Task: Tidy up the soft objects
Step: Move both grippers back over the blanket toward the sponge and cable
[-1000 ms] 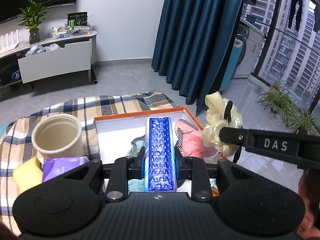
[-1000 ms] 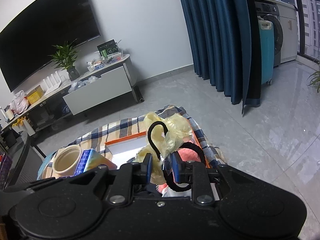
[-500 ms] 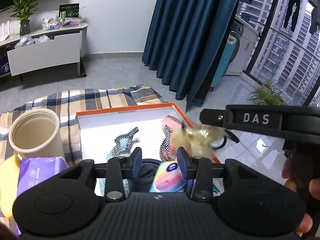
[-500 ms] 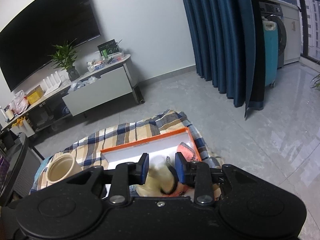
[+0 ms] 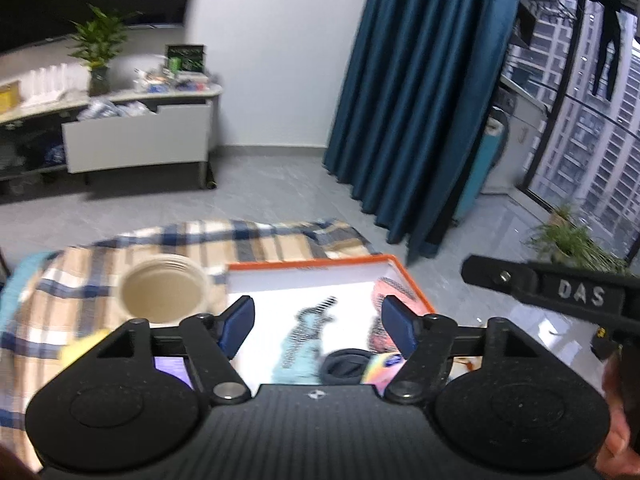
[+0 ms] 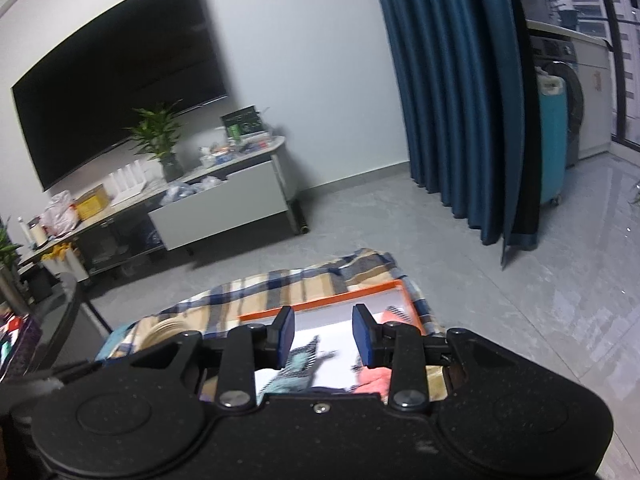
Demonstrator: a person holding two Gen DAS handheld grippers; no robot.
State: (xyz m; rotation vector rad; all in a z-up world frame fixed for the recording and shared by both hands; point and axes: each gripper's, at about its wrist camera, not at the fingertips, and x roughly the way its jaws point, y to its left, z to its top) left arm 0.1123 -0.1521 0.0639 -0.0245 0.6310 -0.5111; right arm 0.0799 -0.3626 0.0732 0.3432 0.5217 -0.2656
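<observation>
An orange-rimmed white box (image 5: pixel 304 266) lies on a plaid blanket (image 5: pixel 256 242). Inside it are a teal checkered scrunchie (image 5: pixel 306 330), a pink scrunchie (image 5: pixel 386 298), a black band (image 5: pixel 344 366) and a colourful pack (image 5: pixel 380 362). My left gripper (image 5: pixel 318 326) is open and empty above the box's near side. My right gripper (image 6: pixel 323 334) is open and empty above the same box (image 6: pixel 360 292); its body (image 5: pixel 548 290) shows at the right of the left wrist view. A purple pack (image 5: pixel 172 368) and a yellow sponge (image 5: pixel 82 344) lie left of the box.
A cream jar (image 5: pixel 162 294) stands open on the blanket left of the box. A TV cabinet (image 6: pixel 224 200) and a plant (image 6: pixel 160 140) are at the far wall. Blue curtains (image 5: pixel 416 100) hang at the right. Grey tiled floor surrounds the blanket.
My left gripper let go of the blue pack and opened wide. My right gripper released the cream scrunchie into the box and opened. Both grippers lifted back.
</observation>
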